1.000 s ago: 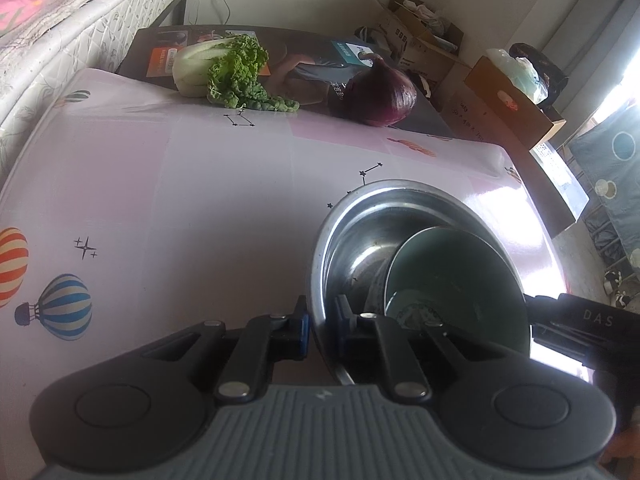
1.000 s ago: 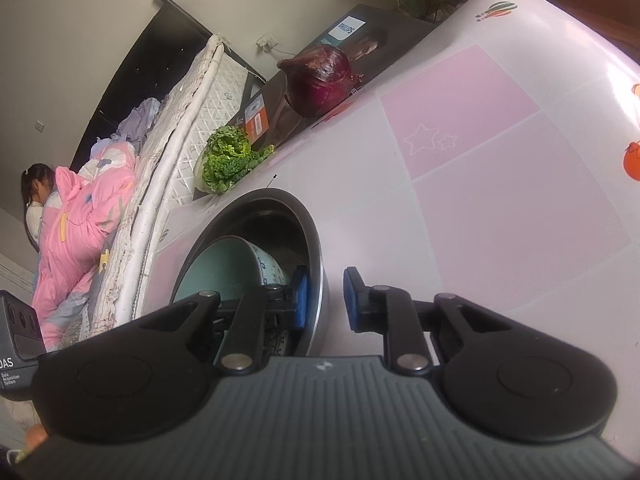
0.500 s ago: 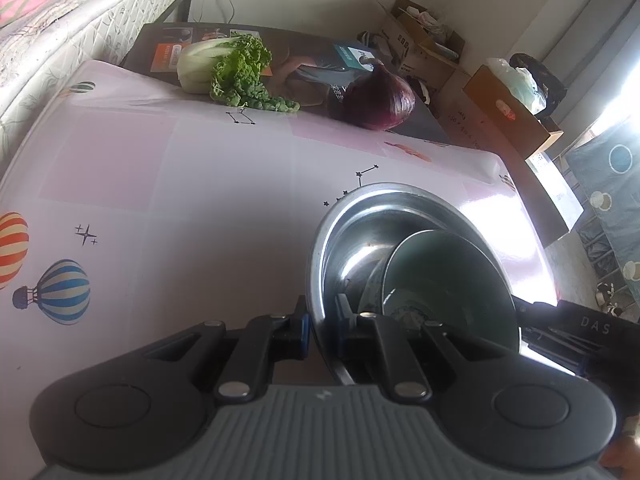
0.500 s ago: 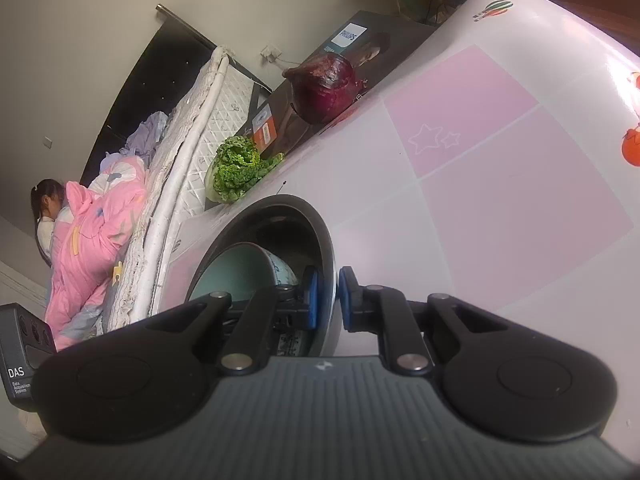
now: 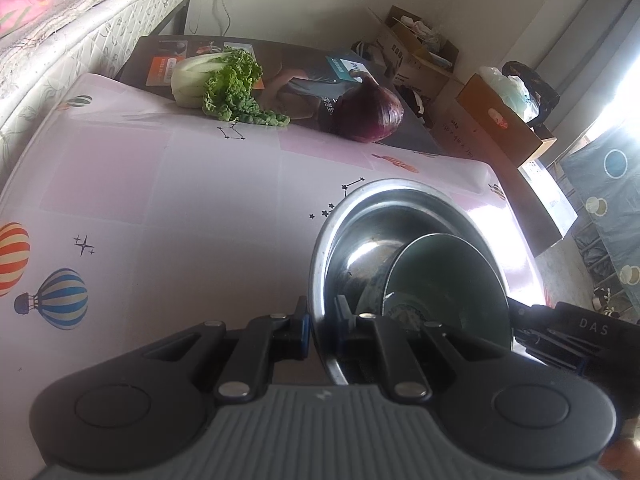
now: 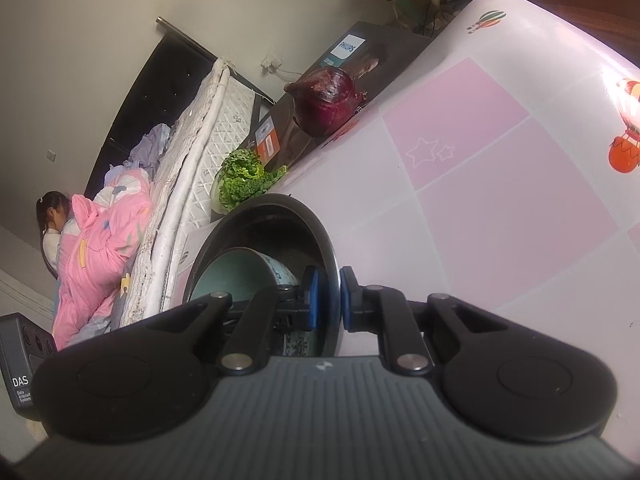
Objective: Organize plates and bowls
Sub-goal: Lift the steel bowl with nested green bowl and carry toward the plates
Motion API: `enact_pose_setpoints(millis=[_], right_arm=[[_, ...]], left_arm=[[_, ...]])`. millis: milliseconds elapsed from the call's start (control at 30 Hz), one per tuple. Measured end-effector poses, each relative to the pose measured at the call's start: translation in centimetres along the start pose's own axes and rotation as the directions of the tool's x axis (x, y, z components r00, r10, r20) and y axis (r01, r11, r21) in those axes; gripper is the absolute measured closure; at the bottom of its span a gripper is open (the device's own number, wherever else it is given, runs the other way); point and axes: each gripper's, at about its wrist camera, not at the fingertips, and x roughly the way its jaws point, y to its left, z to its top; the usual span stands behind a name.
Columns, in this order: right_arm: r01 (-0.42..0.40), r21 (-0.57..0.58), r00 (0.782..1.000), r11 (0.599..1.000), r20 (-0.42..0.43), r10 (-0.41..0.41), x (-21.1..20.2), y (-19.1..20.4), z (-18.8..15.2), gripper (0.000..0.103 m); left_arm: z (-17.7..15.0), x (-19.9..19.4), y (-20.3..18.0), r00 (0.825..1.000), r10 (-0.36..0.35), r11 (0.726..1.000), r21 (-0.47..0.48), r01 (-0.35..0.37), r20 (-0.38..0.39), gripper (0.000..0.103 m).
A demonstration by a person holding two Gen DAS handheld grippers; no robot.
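Observation:
A large steel bowl [image 5: 384,216] stands on the pink patterned tablecloth [image 5: 180,200], with a smaller pale green bowl [image 5: 452,280] leaning inside it. My left gripper [image 5: 320,320] is shut on the steel bowl's near-left rim, one pad outside and one inside. In the right wrist view the same steel bowl [image 6: 296,216] shows its dark inside, and the green bowl [image 6: 240,276] lies in it. My right gripper [image 6: 327,300] is shut on the bowl's opposite rim, which runs between its blue pads.
A leafy cabbage [image 5: 224,80] and a purple cabbage [image 5: 368,114] lie at the table's far edge on a dark box [image 5: 296,64]. A mattress [image 5: 60,40] runs along the left. A person in pink [image 6: 92,248] sits by the bed. Cardboard boxes [image 5: 500,128] stand beyond the table.
My right gripper's jaws have closed onto the steel bowl's rim. The left gripper keeps its grip, and the bowl has hardly shifted.

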Motion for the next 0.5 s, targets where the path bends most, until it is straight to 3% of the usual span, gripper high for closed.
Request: enact_pose_setpoints(millis=[500], right_arm=[[-0.016,-0.012,0.999,1.0,0.03,0.016,-2.0,1.4,0.6,0.091]], left_arm=[[0.5,-2.3,-0.7,0.999,-0.011,1.0,0.009,0.01,0.047,0.092]])
